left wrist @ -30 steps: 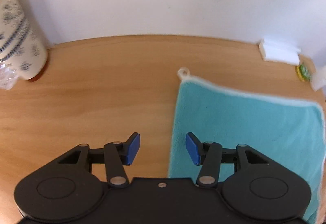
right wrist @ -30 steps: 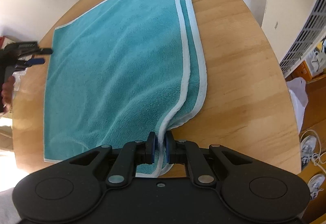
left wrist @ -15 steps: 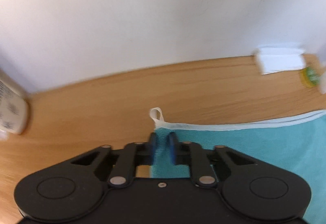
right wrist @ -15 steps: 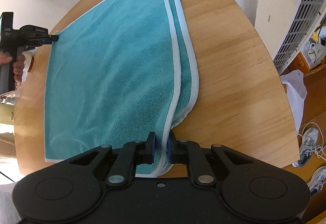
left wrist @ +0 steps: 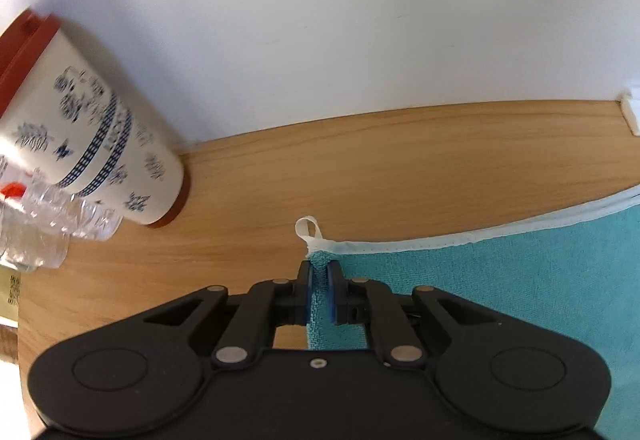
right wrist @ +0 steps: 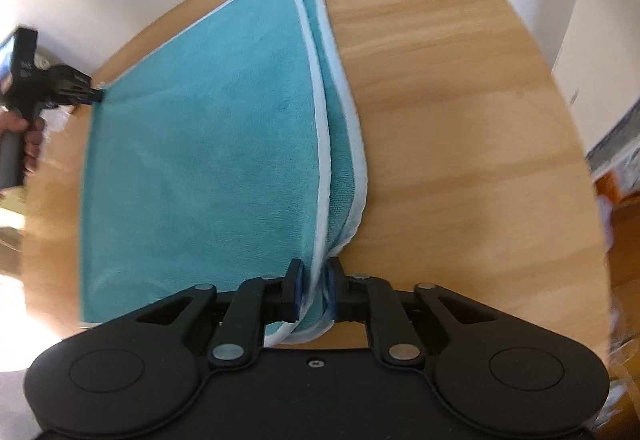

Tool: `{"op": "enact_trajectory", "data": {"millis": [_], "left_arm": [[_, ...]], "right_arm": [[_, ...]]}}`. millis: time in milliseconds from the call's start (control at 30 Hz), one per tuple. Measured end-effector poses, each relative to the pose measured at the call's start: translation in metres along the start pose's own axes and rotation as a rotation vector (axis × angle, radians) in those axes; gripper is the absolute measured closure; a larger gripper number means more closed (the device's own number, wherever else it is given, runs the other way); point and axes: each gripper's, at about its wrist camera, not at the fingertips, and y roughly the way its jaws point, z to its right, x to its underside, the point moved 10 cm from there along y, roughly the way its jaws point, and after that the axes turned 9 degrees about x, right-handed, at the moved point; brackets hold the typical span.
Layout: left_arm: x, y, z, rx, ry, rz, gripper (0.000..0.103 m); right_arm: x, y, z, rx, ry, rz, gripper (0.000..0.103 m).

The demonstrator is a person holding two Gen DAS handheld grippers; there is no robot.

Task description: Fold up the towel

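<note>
A second ago the left gripper [left wrist: 319, 290] hung spread above bare wood; it is now pinched on the teal towel [right wrist: 208, 144] at the corner just behind the white hanging loop [left wrist: 307, 228]. The right gripper [right wrist: 314, 290] stays clamped on the doubled white-trimmed edge at the opposite side. The towel lies folded in two on the round wooden table [right wrist: 460, 128], stretched ahead of the right gripper toward the left one. Left of the left gripper, a patterned canister [left wrist: 86, 128] and a clear plastic bottle [left wrist: 48, 216] stand against the white wall [left wrist: 320, 20].
</note>
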Motion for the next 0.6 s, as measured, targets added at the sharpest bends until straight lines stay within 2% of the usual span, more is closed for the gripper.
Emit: {"op": "enact_trajectory", "data": {"millis": [33, 133, 167, 233, 300, 367, 467, 567, 600], "left_arm": [[0.001, -0.007, -0.003, -0.01, 0.011, 0.01, 0.093], [0.002, -0.02, -0.007, -0.021, 0.013, 0.023, 0.089], [0.004, -0.025, -0.009, -0.03, 0.017, 0.029, 0.086], [0.006, -0.034, -0.012, -0.05, 0.027, 0.046, 0.067], [0.01, -0.047, -0.017, -0.049, 0.021, 0.06, 0.066], [0.016, -0.062, -0.022, -0.03, -0.018, 0.067, 0.066], [0.032, -0.084, -0.022, 0.023, -0.069, 0.059, 0.065], [0.051, -0.101, -0.015, 0.053, -0.083, 0.044, 0.056], [0.058, -0.105, -0.013, 0.062, -0.086, 0.038, 0.052]], "right_arm": [[-0.002, -0.002, 0.001, 0.002, -0.006, 0.01, 0.066], [-0.017, -0.018, 0.024, -0.006, 0.02, 0.092, 0.056], [-0.02, -0.019, 0.029, -0.012, 0.031, 0.095, 0.056], [-0.026, -0.021, 0.036, -0.03, 0.052, 0.089, 0.056], [-0.028, -0.022, 0.025, -0.067, 0.035, 0.093, 0.056], [-0.021, -0.021, 0.007, -0.142, -0.002, 0.075, 0.056], [-0.004, -0.004, -0.001, -0.115, -0.034, 0.037, 0.057], [-0.002, 0.007, -0.005, -0.139, -0.021, 0.016, 0.07], [-0.001, 0.011, -0.006, -0.148, -0.018, 0.009, 0.079]]}}
